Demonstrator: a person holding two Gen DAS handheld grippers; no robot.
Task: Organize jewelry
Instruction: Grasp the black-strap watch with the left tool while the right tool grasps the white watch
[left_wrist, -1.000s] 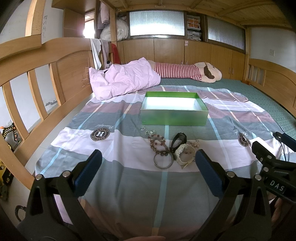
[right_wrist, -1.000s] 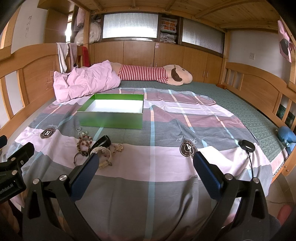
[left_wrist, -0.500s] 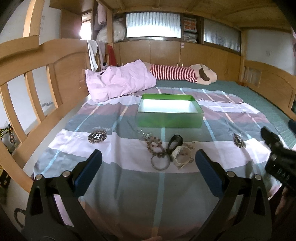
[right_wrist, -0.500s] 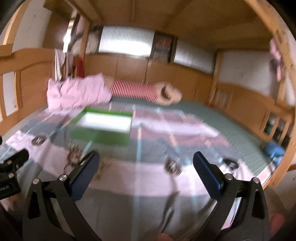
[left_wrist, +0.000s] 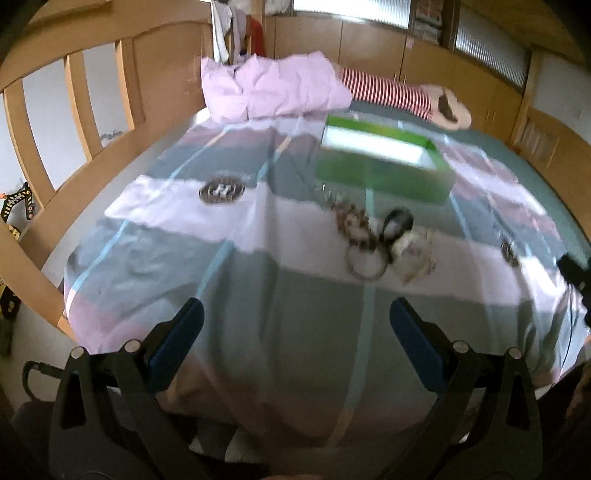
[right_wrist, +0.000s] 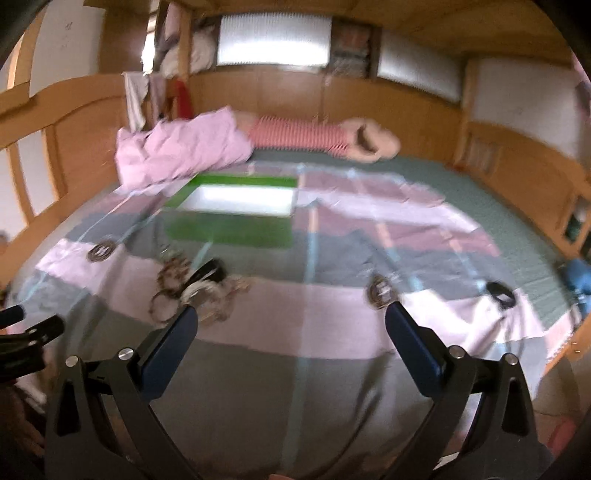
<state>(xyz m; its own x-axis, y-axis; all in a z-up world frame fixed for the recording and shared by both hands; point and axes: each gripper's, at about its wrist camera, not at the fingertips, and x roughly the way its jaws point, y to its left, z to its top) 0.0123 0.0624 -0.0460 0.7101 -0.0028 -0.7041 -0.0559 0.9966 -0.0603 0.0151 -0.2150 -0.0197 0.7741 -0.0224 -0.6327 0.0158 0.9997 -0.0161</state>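
Through the left wrist view: left tool (left_wrist: 295, 325) hanging released above the bed (left_wrist: 258, 295), blurred jewelry (left_wrist: 384, 240) heaped just before the green box (left_wrist: 380, 173), likely awaiting sorting. From the right wrist view: right tool (right_wrist: 291, 332) gaping empty, beaded loops and metal rings (right_wrist: 192, 291) lying on soft striped fabric.

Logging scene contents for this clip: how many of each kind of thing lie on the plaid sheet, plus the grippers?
Grippers: 2 (left, right)
Green box: 1
Jewelry pile: 1, pieces too blurred to count
Pink quilt: 1
Black loop: 1
Total: 6
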